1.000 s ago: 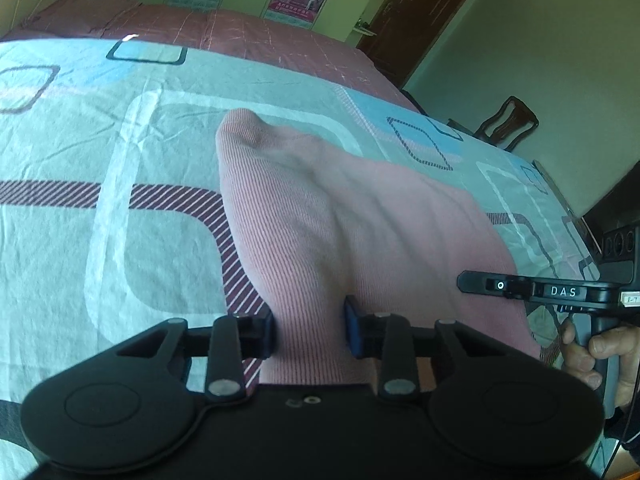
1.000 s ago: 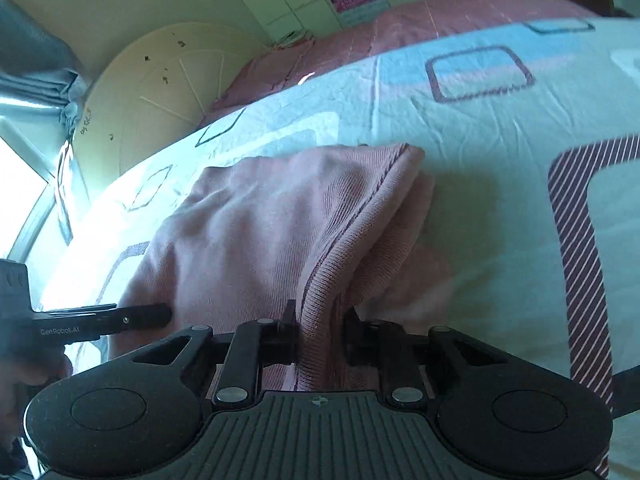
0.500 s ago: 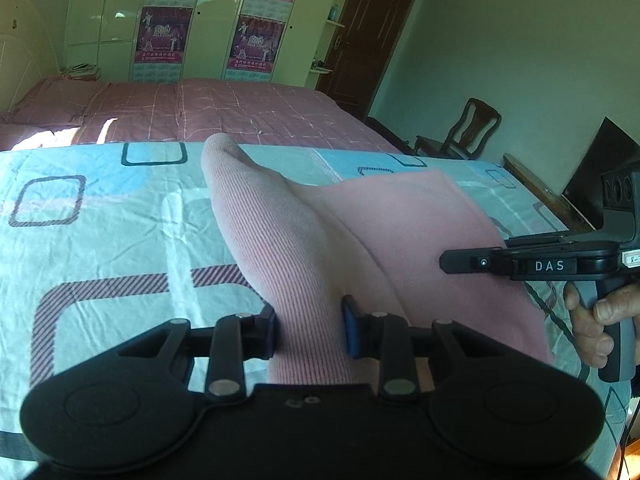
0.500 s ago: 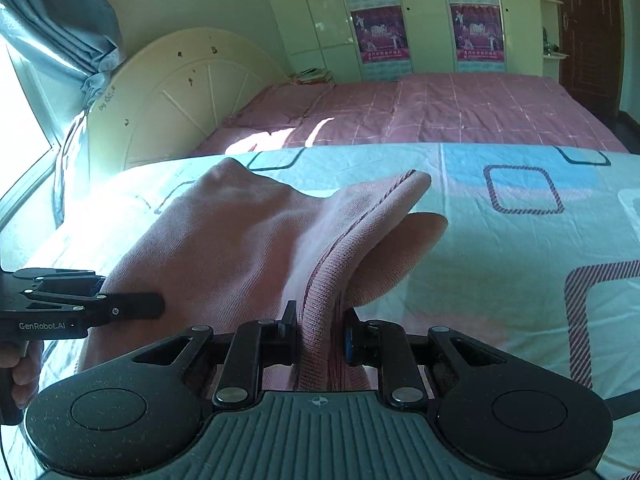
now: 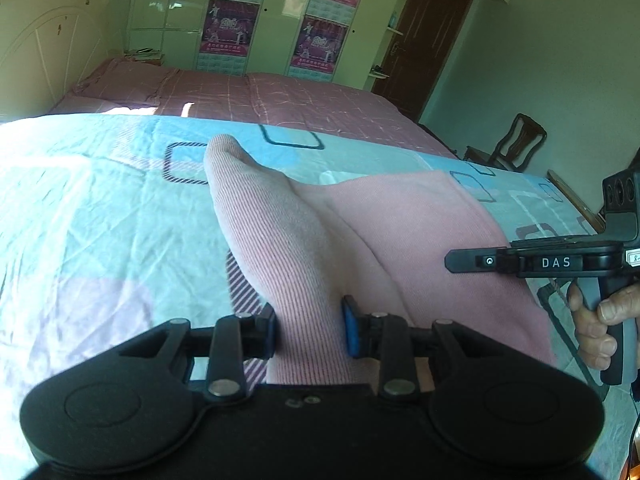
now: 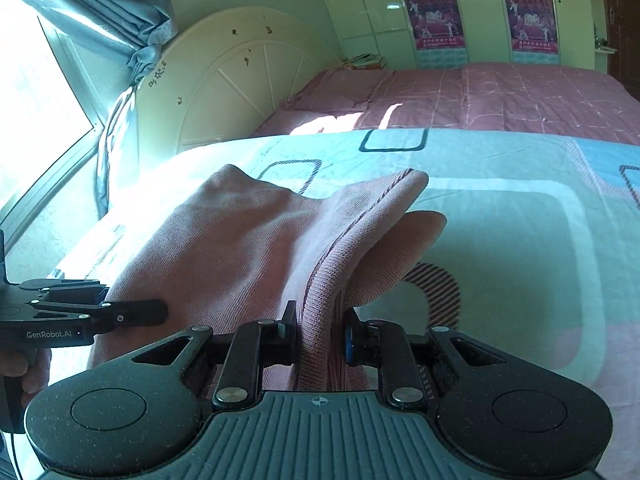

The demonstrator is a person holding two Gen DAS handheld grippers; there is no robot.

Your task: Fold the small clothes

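Note:
A pink ribbed knit garment (image 5: 304,248) hangs lifted above the patterned bedsheet (image 5: 100,232), stretched between both grippers. My left gripper (image 5: 309,334) is shut on one bunched corner of it. My right gripper (image 6: 320,336) is shut on the other corner, where a hem with a dark stitch line (image 6: 352,240) folds over. In the left wrist view the right gripper (image 5: 532,262) shows side-on at the right, held by a hand (image 5: 604,320). The right wrist view has the left gripper (image 6: 80,316) at its left edge. The garment's lower part is hidden behind the gripper bodies.
Beyond the light blue sheet lies a second bed with a pink cover (image 5: 280,100). A cream headboard (image 6: 224,92) and a curtained window (image 6: 48,92) stand on the left. A wooden chair (image 5: 516,144), a dark door (image 5: 432,36) and wardrobes with posters (image 6: 480,12) line the far side.
Both grippers have risen and carried the pink garment forward over the bed, still stretched between them. The views have tilted up, showing more of the room. Neither grip has altered.

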